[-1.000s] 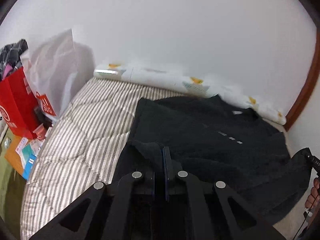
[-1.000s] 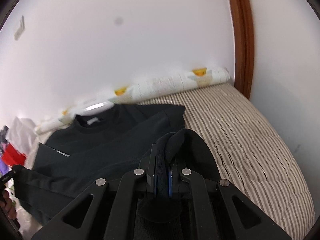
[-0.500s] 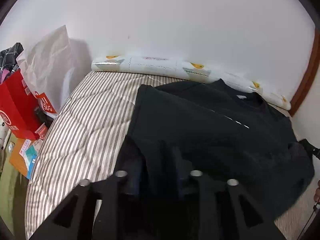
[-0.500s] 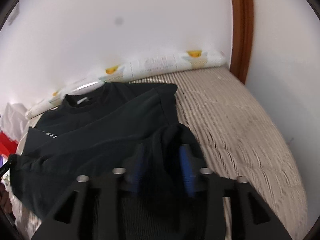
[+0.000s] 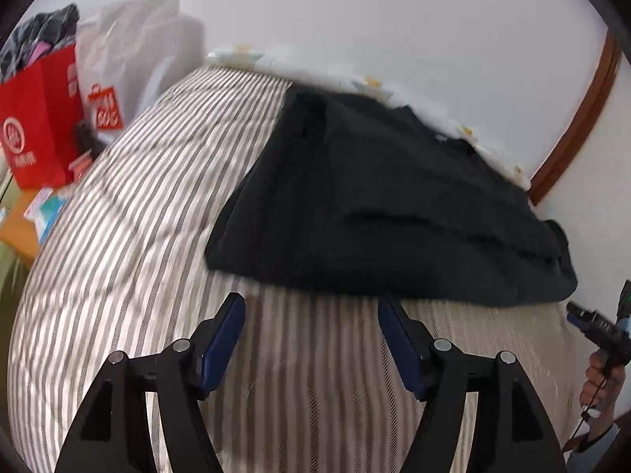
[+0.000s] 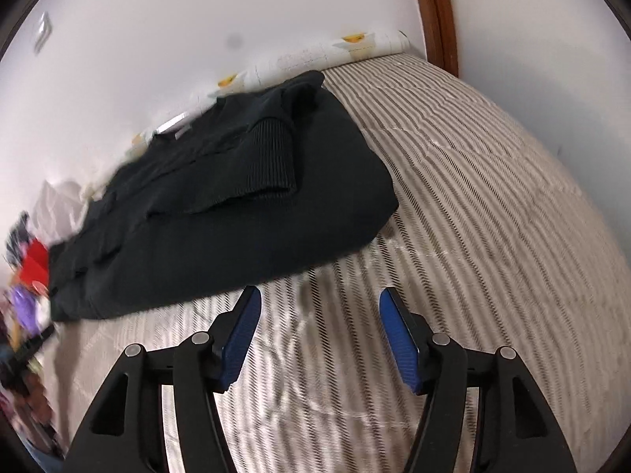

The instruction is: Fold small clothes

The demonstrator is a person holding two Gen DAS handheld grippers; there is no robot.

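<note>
A black sweater (image 5: 374,205) lies folded on the striped bed cover (image 5: 130,236), its lower half doubled up over the chest. In the right wrist view the same sweater (image 6: 236,205) shows a ribbed cuff (image 6: 272,157) lying on top. My left gripper (image 5: 311,307) hovers just short of the sweater's near folded edge, its jaws opening, with only striped cover between them. My right gripper (image 6: 319,301) hangs in front of the sweater's near right corner, jaws also opening and holding nothing. A hand (image 5: 603,374) with the other tool shows at the left view's right edge.
A red paper bag (image 5: 39,118) and a white bag (image 5: 134,39) stand left of the bed, with papers on an orange surface (image 5: 23,228) below them. A rolled patterned sheet (image 6: 335,55) lies along the white wall. A brown door frame (image 6: 434,12) rises at the far right.
Both grippers were shut on the sweater's lower hem a second ago; they carried it forward over the body, let go, and pulled back toward me with jaws spread. The sweater now lies doubled.
</note>
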